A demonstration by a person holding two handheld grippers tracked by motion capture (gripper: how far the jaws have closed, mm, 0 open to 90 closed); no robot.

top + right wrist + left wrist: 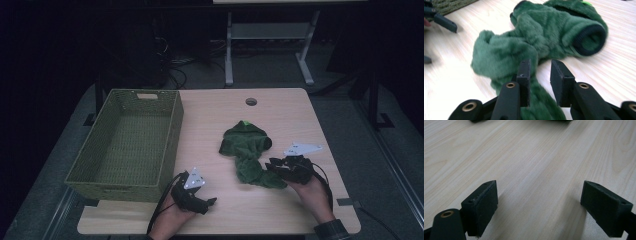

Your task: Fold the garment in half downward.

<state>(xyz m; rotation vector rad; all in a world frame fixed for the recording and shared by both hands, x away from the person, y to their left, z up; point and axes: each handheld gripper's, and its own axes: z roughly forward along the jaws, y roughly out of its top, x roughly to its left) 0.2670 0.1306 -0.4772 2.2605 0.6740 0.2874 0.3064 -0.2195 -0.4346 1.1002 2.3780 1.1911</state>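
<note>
right gripper point(539, 75) jaws narrow around green fleece garment point(541, 37), left gripper point(539, 207) jaws wide over bare table point(536, 157)

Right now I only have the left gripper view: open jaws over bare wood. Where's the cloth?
Observer: The green fleece garment lies in the middle of the table, to the right of the left gripper.
Operator: Right gripper on it?
Observer: The right gripper straddles the garment's near end with its jaws close together. I cannot tell whether they pinch it.
Operator: Anywhere to put it?
Observer: A green woven basket stands at the table's left side, with nothing in it.
</note>
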